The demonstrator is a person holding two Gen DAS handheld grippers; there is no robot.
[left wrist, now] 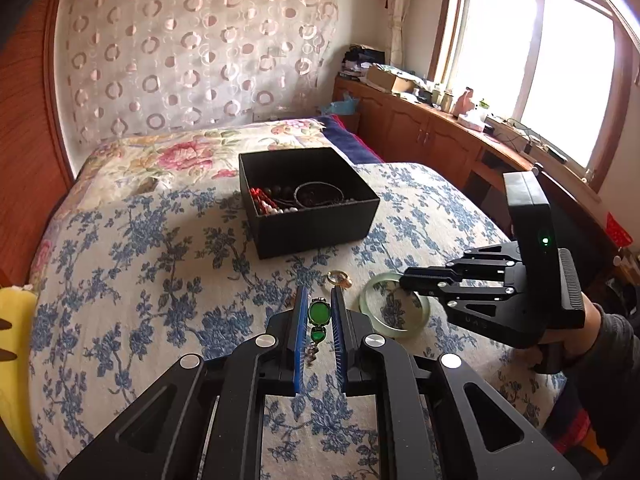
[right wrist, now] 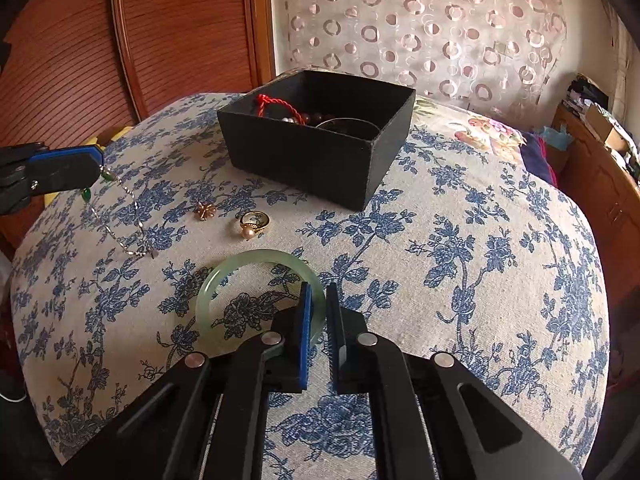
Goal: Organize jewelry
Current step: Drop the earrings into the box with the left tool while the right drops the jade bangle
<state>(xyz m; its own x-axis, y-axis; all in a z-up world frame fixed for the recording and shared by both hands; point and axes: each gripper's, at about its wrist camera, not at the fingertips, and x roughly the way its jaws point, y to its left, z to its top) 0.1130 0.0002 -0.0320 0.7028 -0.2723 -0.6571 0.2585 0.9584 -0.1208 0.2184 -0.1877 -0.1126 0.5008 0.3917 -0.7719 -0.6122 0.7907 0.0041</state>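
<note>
A black open box (left wrist: 308, 200) (right wrist: 316, 136) sits on the flowered bedspread and holds beads, a red cord and dark bangles. My left gripper (left wrist: 319, 312) is shut on a green-stone pendant necklace (left wrist: 319, 314); its silver chain (right wrist: 120, 216) trails down onto the bed, and the gripper shows in the right wrist view (right wrist: 94, 168). My right gripper (right wrist: 318, 312) (left wrist: 404, 280) straddles the rim of a pale green jade bangle (right wrist: 224, 276) (left wrist: 394, 330) lying flat; its jaws stand a little apart beside the rim. A gold pearl ring (right wrist: 253, 222) (left wrist: 340, 279) and a small gold brooch (right wrist: 205, 211) lie between box and bangle.
A wooden wardrobe (right wrist: 120, 40) stands to the left and a patterned curtain (left wrist: 192, 52) behind the bed. A wooden cabinet (left wrist: 420, 128) with clutter runs under the window at the right. A yellow object (left wrist: 16, 320) lies at the bed's left edge.
</note>
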